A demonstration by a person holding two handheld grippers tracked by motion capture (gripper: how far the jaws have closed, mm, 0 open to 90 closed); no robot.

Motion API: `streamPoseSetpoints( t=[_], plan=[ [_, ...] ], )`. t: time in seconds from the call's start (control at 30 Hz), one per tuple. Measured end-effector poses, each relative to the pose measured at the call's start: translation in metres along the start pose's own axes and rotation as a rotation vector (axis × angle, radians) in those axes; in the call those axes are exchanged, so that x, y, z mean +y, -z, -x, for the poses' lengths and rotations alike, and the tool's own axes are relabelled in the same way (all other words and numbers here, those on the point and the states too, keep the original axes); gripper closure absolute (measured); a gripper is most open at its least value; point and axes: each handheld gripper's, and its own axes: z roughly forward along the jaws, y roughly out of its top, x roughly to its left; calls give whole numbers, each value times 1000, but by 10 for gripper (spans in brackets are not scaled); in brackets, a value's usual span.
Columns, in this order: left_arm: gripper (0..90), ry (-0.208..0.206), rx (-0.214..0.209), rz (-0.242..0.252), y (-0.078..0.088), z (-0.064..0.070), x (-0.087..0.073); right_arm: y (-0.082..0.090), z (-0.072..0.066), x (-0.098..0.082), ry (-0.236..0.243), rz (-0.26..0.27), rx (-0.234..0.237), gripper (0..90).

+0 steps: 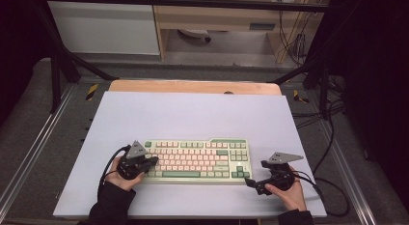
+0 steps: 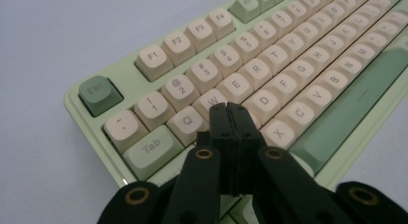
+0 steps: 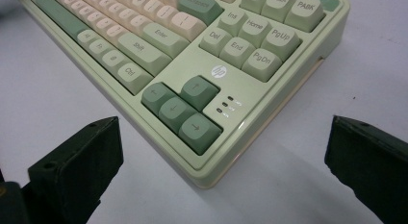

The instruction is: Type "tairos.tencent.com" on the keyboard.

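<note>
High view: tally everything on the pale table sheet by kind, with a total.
Green and cream keyboard: 1
Black two-jaw grippers: 2, the left gripper with jaws shut over the keys, the right gripper with jaws open at the keyboard's corner
Total: 3

Bare white mat (image 1: 193,114) beyond keyboard (image 1: 197,160), passage unobstructed

Pale sheet (image 1: 193,114) covering a wooden table (image 1: 193,86); black frame (image 1: 183,2) standing around, cables (image 1: 328,138) trailing across grey floor (image 1: 217,53)
</note>
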Motion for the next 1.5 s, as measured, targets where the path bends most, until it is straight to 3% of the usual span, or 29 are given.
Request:
streamPoseSetpoints(
  t=[0.63,0.93,1.07,1.5],
  plan=[
    [896,10,-21,22,5,0,2,-3,-24,19,63,12,1,24],
    [896,10,-27,29,6,0,2,-12,-37,31,87,32,48,139],
    [896,8,-28,29,6,0,2,-18,-46,38,98,39,85,240],
    [896,9,-29,30,5,0,2,-36,-61,53,116,37,124,436]
  ],
)
